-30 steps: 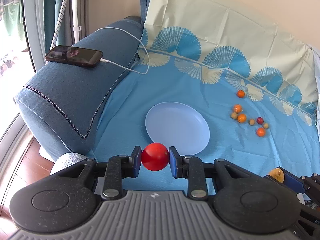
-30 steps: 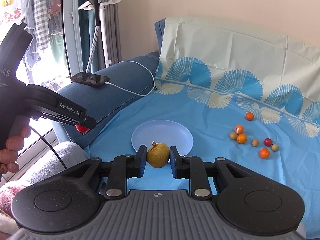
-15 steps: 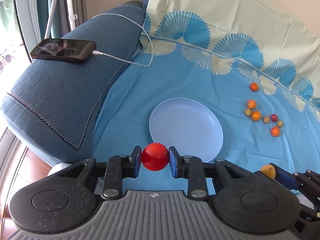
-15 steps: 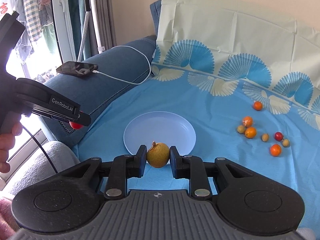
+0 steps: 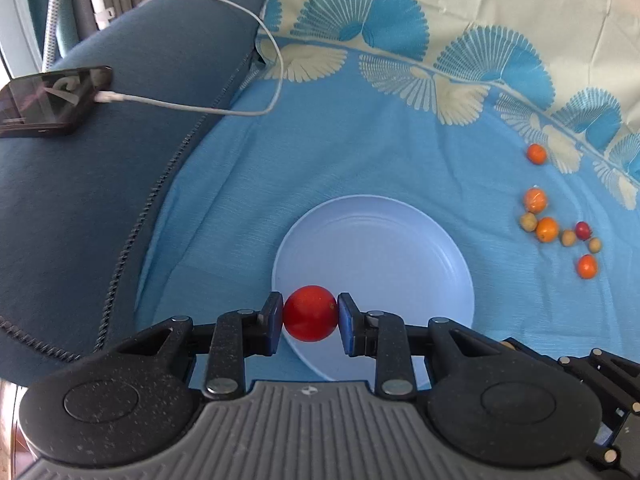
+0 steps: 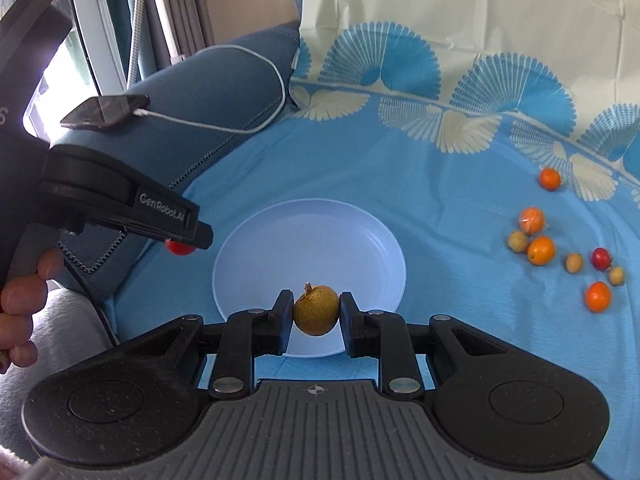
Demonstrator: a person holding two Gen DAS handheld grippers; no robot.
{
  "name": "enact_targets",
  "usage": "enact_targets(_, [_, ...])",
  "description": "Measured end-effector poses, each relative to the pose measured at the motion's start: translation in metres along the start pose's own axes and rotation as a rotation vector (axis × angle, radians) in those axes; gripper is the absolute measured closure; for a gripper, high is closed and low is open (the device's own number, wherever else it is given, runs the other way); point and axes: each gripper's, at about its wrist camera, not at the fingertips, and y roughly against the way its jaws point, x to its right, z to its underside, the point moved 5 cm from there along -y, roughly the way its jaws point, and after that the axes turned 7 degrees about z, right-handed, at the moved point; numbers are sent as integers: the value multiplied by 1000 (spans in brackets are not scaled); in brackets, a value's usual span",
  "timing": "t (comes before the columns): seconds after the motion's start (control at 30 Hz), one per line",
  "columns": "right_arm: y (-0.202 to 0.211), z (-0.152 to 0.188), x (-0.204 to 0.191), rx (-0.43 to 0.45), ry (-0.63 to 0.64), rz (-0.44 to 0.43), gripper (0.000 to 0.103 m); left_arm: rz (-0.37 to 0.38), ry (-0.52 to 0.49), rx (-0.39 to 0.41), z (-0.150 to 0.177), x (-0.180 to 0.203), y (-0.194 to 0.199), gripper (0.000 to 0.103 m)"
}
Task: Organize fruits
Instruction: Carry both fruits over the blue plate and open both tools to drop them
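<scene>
My left gripper [image 5: 310, 319] is shut on a red tomato [image 5: 310, 318], hovering over the near edge of a pale blue plate [image 5: 376, 256]. My right gripper [image 6: 316, 312] is shut on a brownish-yellow round fruit [image 6: 316, 310] with a short stem, above the near rim of the same plate [image 6: 312, 240]. In the right wrist view the left gripper [image 6: 188, 236] comes in from the left, the tomato [image 6: 178, 247] peeking out under its tip beside the plate's left rim. Several small orange, tan and red fruits [image 5: 546, 229] [image 6: 541, 250] lie on the blue cloth to the right.
A blue sofa arm [image 5: 100, 168] rises at the left, with a black phone [image 5: 48, 100] on a white charging cable [image 5: 240, 112] on top. The patterned blue and cream cloth [image 6: 440, 168] covers seat and backrest. A person's fingers [image 6: 18, 312] hold the left gripper's handle.
Both grippers have moved forward and down toward the plate, which now looks larger and sits right under the held fruits. Both grips are unchanged.
</scene>
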Motion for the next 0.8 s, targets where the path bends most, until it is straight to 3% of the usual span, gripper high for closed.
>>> enact_targets(0.33, [-63, 0, 2, -77, 28, 18, 77, -30, -43, -86, -8, -1, -61, 68])
enact_targets(0.37, [-68, -1, 1, -82, 33, 16, 77, -27, -48, -95, -9, -2, -64, 62])
enact_targets(0.43, [-74, -3, -2, -83, 49, 8, 76, -30, -51, -96, -14, -3, -64, 12])
enact_targets(0.47, [-75, -5, -2, -74, 60, -1, 73, -32, -40, -66, -17, -5, -59, 4])
enact_targets(0.53, [-75, -12, -4, -56, 73, 3, 43, -31, -27, 4, -23, -8, -44, 0])
enact_targets(0.57, [-72, -15, -3, -44, 70, 9, 37, -33, -34, 8, -25, -8, -40, 0])
enact_targets(0.73, [-37, -22, 0, -27, 31, 21, 14, -66, -30, 7, -9, -16, -6, 0])
enact_targets(0.8, [-17, -15, 0, -36, 3, 21, 10, -64, -28, -4, 7, -17, 12, 0])
